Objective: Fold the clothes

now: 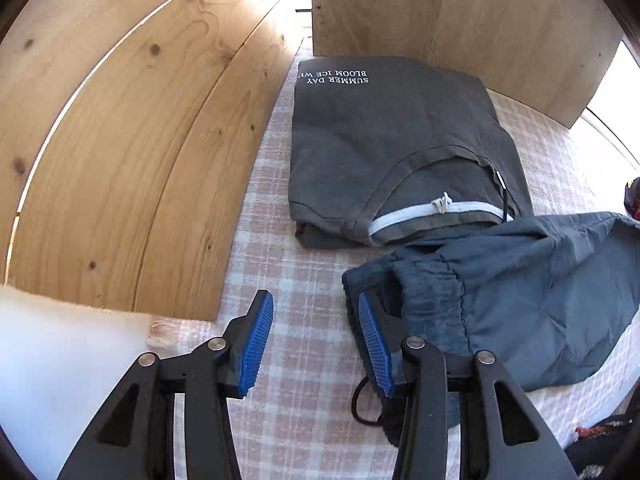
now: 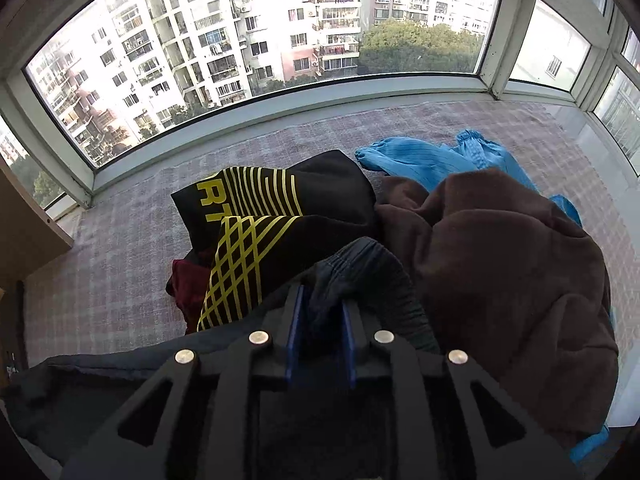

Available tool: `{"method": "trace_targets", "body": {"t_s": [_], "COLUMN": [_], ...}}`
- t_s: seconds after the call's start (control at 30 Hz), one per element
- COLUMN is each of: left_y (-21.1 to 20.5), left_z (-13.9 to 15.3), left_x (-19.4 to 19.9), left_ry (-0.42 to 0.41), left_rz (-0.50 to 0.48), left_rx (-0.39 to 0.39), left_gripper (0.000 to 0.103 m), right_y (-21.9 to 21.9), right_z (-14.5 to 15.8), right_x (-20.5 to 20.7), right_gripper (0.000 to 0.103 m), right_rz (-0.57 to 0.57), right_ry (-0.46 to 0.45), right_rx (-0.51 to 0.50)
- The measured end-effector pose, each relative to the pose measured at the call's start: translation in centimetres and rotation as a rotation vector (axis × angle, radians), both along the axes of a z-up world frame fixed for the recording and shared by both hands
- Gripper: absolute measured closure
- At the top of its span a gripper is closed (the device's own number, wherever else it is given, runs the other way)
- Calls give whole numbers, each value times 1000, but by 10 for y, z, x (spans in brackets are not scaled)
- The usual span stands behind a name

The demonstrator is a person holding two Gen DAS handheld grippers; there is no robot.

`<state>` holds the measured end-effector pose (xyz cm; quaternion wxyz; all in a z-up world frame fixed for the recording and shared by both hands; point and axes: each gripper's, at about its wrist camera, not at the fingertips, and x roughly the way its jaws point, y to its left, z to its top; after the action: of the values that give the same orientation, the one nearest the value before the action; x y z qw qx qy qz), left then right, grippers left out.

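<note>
While one grey top [image 1: 396, 148] lies folded ahead of the wide left claw [image 1: 316, 344], blue trousers [image 1: 520, 300] are gripped by the right claw [image 2: 320, 320]; a pile [image 2: 500, 260] beyond it is left unfolded.

The folded hoodie [image 1: 384, 152] lies on the blanket [image 1: 280, 240], right of the plank wall [image 1: 120, 140], before the plywood panel [image 1: 460, 20]. The trousers [image 1: 520, 300] lie nearer than the hoodie, overlapping its near edge.
</note>
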<state>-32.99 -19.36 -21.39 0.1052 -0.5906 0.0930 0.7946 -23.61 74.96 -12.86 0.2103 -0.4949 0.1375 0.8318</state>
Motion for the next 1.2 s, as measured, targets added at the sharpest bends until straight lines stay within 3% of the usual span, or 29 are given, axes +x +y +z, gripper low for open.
{"method": "trace_targets", "body": {"t_s": [0.1,0.17,0.23,0.27,0.33,0.43,0.5,0.6,0.7,0.87,1.0,1.1,1.2], "left_y": [-1,8,23,29,35,32,31,24,15,20,26,31,39], "left_z": [-1,-10,-24,-31,-44,-49,-37,-12,0,-23,-47,-52,-50], "left_x": [30,45,46,44,27,7,10,28,54,90,98,88,80], "left_ry": [-28,-48,-50,-51,-50,-56,-29,13,24,-23,-67,-61,-56], "left_rz": [-56,-101,-125,-128,-82,-14,-21,-46,-69,-175,-207,-202,-224], "left_rx": [44,66,49,38,-1,-51,-59,-8,52,63,82,129,131], "left_gripper": [51,51,52,57,61,63,63,61,58,55,55,56,58], "right_y": [-7,-7,-4,-4,-4,3,6,-37,-117,-262,-337,-367,-392], "right_z": [9,11,7,4,9,37,64,83,63,-34,-96,-113,-112], "right_x": [11,13,6,-1,-12,-11,5,38,75,127,135,124,112], "right_gripper": [73,55,55,55,55,55,55,55,55,55,55,55,55], "right_rz": [31,36,61,83,105,82,60,190,382,612,678,694,745], "right_ry": [0,-8,-43,-80,-139,-120,-52,13,17,-39,-112,-107,-93], "right_rx": [25,43,37,43,136,210,179,119,-21,-314,-400,-472,-453]}}
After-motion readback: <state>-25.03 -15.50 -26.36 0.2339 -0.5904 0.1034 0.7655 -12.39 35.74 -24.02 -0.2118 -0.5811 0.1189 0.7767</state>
